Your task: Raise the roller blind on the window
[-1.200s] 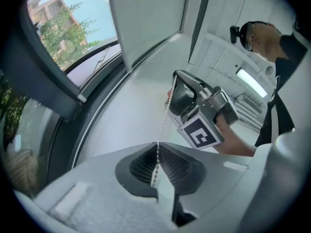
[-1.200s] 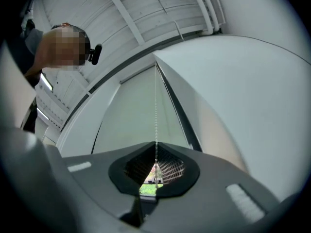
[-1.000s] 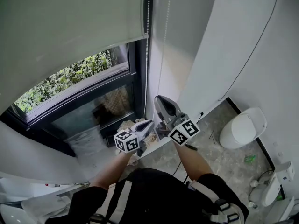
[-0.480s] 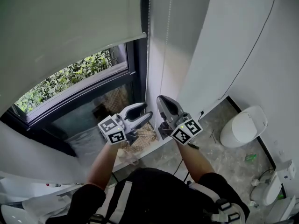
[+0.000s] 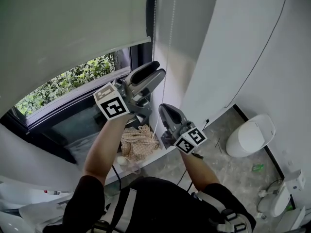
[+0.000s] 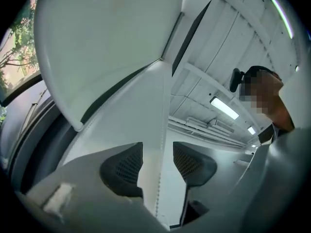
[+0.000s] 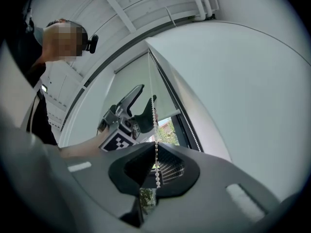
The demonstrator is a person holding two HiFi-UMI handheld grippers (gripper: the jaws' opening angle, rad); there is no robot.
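- The right claw (image 7: 156,154) is clenched on the chain (image 7: 155,125), gripping it low on the strand. I judge it is there to keep the strand taut and stop the blind (image 5: 73,23) slipping back while the other hand finds a new grip.
- The left claw (image 5: 159,70) is released. Its jaws have just been opening and stand wide apart. It is held higher than the right claw and tilted upward. That looks like a reach for a fresh bite further up, ready for a hand-over-hand pull.
- In the left gripper view the chain runs straight up between the two pads (image 6: 124,166), near the middle of the gap. As far as can be told it touches neither pad, so closing there should catch it.
- In the right gripper view the same strand rises from the clamped jaws toward the left claw above, so both claws are lined up on one run of chain.
- The chain hangs at the right edge of the window (image 5: 73,89), just beside the dark frame (image 5: 144,57) where it meets the wall (image 5: 194,42). A second strand of it hangs near.
- The blind covers the upper part of the window and ends up-left of the left claw, apart from it. Greenery (image 5: 92,69) shows under it. The head view cuts off the top of the window, so how much raising is left cannot be told.
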